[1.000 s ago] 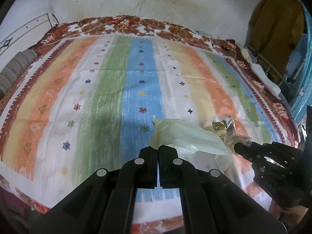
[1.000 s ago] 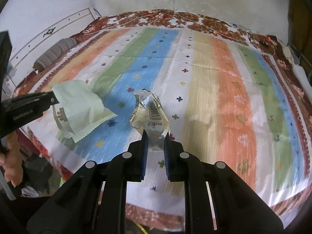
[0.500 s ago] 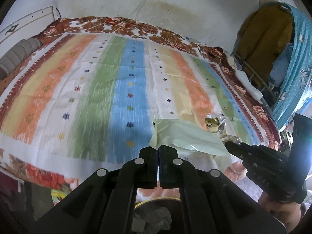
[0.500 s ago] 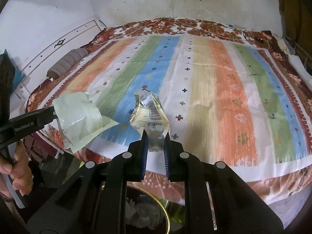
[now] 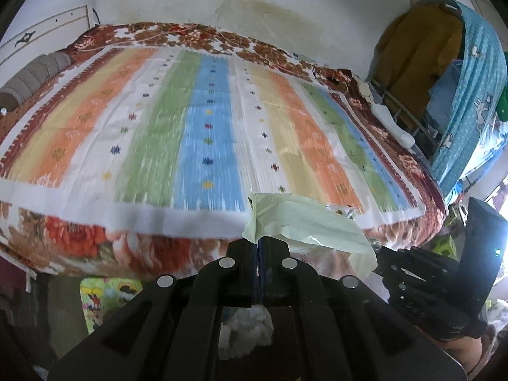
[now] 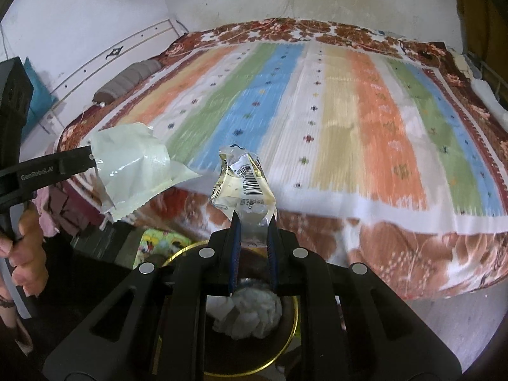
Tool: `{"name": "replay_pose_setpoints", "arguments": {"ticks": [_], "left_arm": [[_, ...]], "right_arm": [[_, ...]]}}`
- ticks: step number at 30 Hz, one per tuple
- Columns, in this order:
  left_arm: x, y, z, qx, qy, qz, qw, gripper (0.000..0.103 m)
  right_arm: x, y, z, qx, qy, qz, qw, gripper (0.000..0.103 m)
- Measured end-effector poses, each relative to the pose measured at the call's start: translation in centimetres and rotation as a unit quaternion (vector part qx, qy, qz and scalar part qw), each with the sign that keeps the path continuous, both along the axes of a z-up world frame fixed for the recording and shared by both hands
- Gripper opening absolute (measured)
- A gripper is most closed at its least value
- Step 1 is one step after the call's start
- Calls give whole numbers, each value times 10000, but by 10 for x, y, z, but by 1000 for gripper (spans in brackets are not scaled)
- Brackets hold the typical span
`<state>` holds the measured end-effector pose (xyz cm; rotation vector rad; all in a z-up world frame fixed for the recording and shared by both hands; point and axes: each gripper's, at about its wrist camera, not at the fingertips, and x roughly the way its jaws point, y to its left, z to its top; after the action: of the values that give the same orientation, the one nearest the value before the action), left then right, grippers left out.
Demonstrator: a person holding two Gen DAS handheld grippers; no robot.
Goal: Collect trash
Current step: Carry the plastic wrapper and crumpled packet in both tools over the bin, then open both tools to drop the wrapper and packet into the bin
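Black jaws of the right gripper (image 6: 253,222) pinch a crumpled clear wrapper (image 6: 243,184) at frame centre, above a gold-rimmed bin (image 6: 293,343) holding white trash. At left, the left gripper (image 5: 257,241) clamps a pale green packet (image 5: 304,225). Beyond lies the striped bedspread (image 6: 349,111).

Left gripper (image 5: 257,243), jaws pressed together on one edge of a pale green wrapper (image 5: 304,223), which hung just past the near edge of the striped bedspread (image 5: 206,133). Right gripper (image 5: 385,254), black, to the right of the wrapper and partly hidden behind it; jaw state not discernible; a crinkled bit of foil wrapper (image 5: 344,210) showed just above the green wrapper's top edge. White crumpled paper (image 5: 247,320) lay below the bedspread's near edge, a cartoon-printed item (image 5: 104,298) to its left.
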<state>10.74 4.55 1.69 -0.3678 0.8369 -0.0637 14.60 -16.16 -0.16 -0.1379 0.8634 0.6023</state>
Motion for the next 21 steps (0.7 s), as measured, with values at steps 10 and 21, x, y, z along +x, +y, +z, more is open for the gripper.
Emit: {"name": "replay_pose_setpoints", "arguments": {"ticks": [10, 21], "left_arm": [[-38, -19, -18, 96, 120, -97, 9998, 0], [-61, -32, -36, 423, 436, -122, 9981, 0]], "right_arm": [[-43, -11, -21, 10, 172, -6, 9999, 14], [-60, -11, -47, -206, 635, -55, 9978, 16]]}}
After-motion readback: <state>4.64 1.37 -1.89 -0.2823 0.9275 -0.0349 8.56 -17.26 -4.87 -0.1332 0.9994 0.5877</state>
